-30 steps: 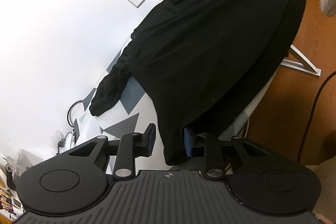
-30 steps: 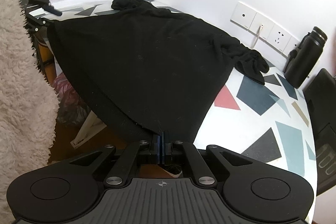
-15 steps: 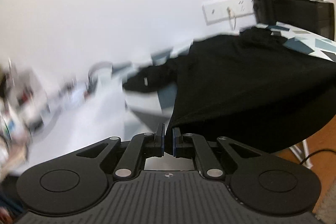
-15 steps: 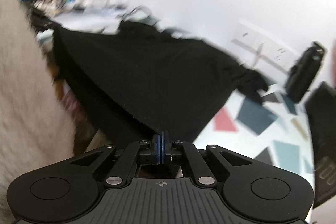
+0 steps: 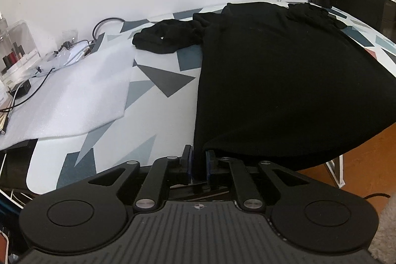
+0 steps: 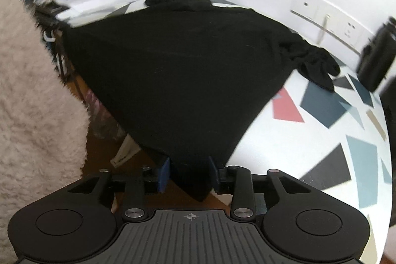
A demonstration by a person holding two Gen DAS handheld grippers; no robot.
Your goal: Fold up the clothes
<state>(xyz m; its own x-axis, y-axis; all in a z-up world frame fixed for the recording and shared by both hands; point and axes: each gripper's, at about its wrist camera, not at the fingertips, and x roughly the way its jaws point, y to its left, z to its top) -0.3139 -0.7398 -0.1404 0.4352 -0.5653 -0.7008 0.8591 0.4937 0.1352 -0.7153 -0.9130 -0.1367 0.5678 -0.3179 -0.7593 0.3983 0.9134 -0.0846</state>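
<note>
**Hem corners at both grippers, fold not started**

Step in hand, as I judge it: setting up the hem grab on the black garment [image 5: 272,81], spread flat on the patterned worktop [image 5: 158,113] with its near edge hanging over the front.

Left wrist view, left to right: white foam sheet [image 5: 81,90] at left; a bunched sleeve [image 5: 163,38] upper centre; the garment body fills the right half. Bottom centre, the left hand-held gripper [image 5: 198,166] has its fingers a narrow gap apart with the hem corner hanging between them. Cannot tell if the pads actually pinch the cloth.

Right wrist view, left to right: fluffy rug [image 6: 29,95] at left, garment in the centre, bare worktop with coloured shapes at right, the other sleeve crumpled at upper right. The right hand-held gripper [image 6: 189,173] is at bottom centre, fingers clearly apart, the other hem corner drooping in the gap, not clamped.

Next move, my read: close both grippers on the corners, then lift and carry the hem toward the collar end near the wall. Needs even tension both sides, or the fold skews.
</note>
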